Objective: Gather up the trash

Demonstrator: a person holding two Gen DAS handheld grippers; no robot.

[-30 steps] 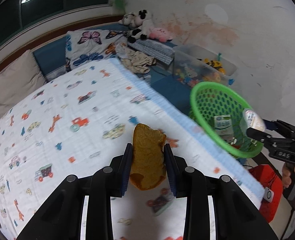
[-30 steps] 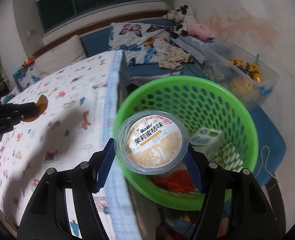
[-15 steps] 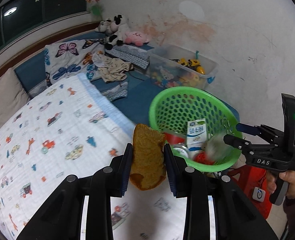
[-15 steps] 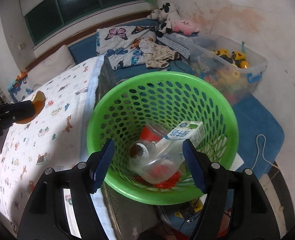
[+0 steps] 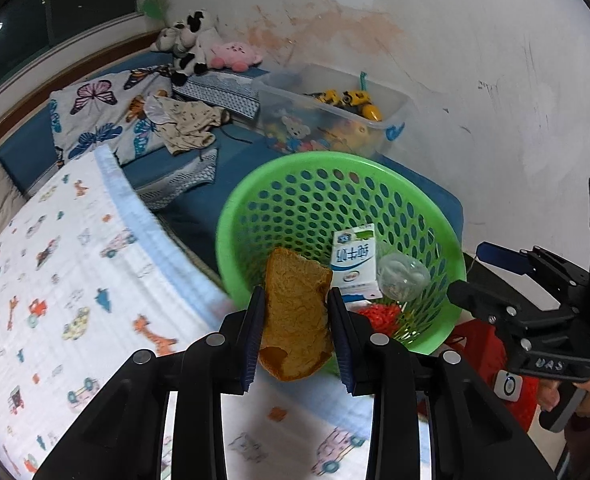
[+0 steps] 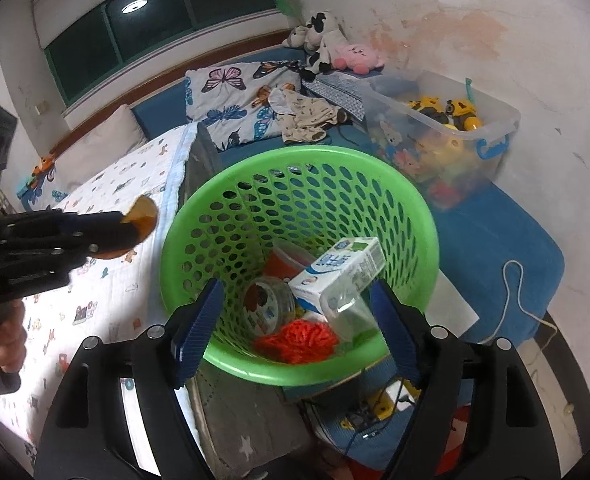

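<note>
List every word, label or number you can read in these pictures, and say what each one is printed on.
"纯牛奶": the milk carton in the green basket.
"DAS", seen upside down: the right gripper body.
Carton's small print and the clear cup's label: too blurred to read.

Our right tongs (image 6: 297,322) are wide open over the green basket (image 6: 231,216). Inside lie a milk box (image 6: 335,268) and a clear cup (image 6: 351,312). Our left tongs (image 6: 129,230) pinch some brown bread (image 6: 143,216).
</note>
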